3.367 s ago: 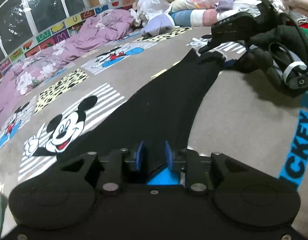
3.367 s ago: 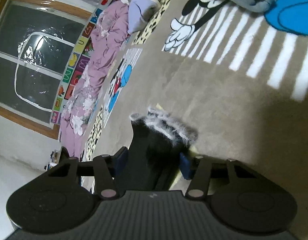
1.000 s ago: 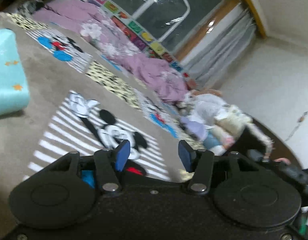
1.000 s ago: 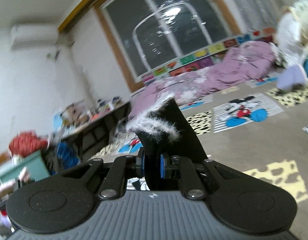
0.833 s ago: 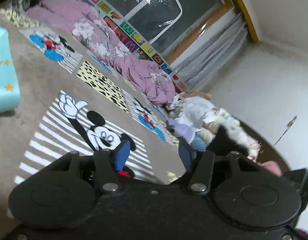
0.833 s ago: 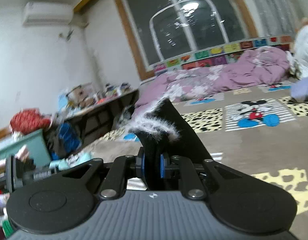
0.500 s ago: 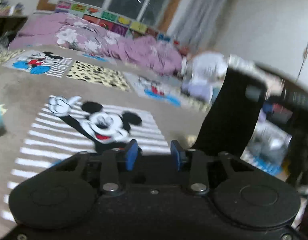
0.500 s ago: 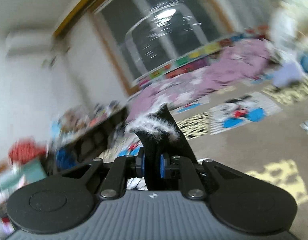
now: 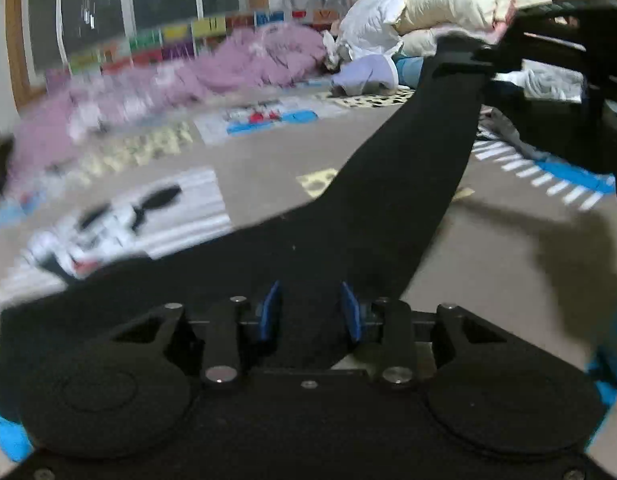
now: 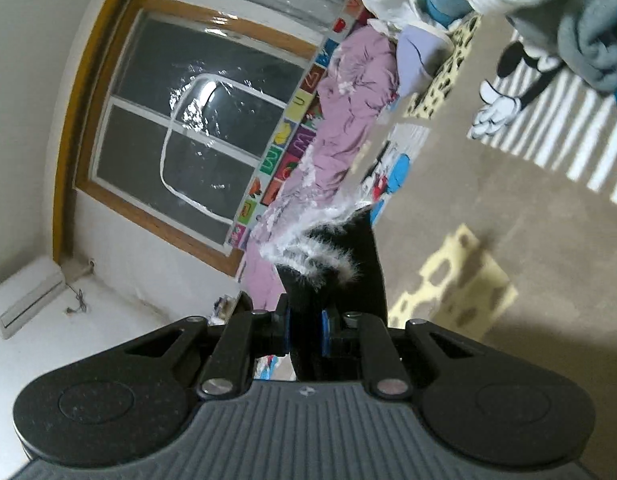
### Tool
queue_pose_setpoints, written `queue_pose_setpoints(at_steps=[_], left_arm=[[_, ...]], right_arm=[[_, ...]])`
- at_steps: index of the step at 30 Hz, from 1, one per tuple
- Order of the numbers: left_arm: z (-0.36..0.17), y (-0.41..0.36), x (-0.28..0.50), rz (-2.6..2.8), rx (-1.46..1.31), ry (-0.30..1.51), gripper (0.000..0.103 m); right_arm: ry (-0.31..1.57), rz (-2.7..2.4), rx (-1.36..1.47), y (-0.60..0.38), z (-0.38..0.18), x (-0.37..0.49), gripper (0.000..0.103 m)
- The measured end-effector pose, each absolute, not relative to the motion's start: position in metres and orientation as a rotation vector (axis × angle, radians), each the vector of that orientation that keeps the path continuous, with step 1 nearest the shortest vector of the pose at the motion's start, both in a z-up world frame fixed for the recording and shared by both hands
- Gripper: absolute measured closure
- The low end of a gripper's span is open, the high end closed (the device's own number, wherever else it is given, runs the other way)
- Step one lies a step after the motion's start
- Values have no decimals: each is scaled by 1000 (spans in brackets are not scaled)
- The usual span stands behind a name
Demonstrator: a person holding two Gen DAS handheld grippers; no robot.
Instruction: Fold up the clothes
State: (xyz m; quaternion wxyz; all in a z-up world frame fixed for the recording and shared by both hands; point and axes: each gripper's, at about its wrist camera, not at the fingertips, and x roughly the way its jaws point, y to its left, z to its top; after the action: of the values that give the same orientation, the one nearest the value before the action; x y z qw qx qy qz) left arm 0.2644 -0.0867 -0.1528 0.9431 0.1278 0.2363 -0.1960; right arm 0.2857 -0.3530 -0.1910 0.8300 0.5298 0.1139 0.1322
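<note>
A black garment [image 9: 392, 208] with a white fuzzy trim [image 10: 312, 252] hangs stretched in the air between my two grippers, above the grey cartoon carpet [image 9: 488, 280]. My left gripper [image 9: 310, 312] has its blue pads around the near end of the cloth. My right gripper [image 10: 304, 330] is shut on the trimmed end; in the left wrist view it shows at the upper right [image 9: 488, 56], holding the far end up.
A purple floral quilt [image 9: 156, 92] lies along the window wall. A heap of white, cream and pink clothes [image 9: 440, 12] is piled at the back right. Grey rolled garments [image 10: 580, 20] lie on the carpet near the striped mouse print [image 10: 504, 112].
My left gripper was open and empty a second ago; it has swung over and now has the black garment between its pads. My right gripper has tilted while still holding the trimmed end.
</note>
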Motion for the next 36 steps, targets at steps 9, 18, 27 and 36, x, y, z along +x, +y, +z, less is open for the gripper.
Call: queue_pose_setpoints(at_steps=[9,18,27,36], left_arm=[[-158,-90,260,-463,348,479,70],[-124,-52,259,-551,249,490,55],[-94,106,293,-496,-534,551,52],[-106,192,296,-493,-945,550,48]], right_arm=[[242,374,1071,-339,-180,292,87],[256,410,930,-306,-142,290,87],[345,481,522,-214,-101,287,87],[439,488,176,-112,-110,295,87]])
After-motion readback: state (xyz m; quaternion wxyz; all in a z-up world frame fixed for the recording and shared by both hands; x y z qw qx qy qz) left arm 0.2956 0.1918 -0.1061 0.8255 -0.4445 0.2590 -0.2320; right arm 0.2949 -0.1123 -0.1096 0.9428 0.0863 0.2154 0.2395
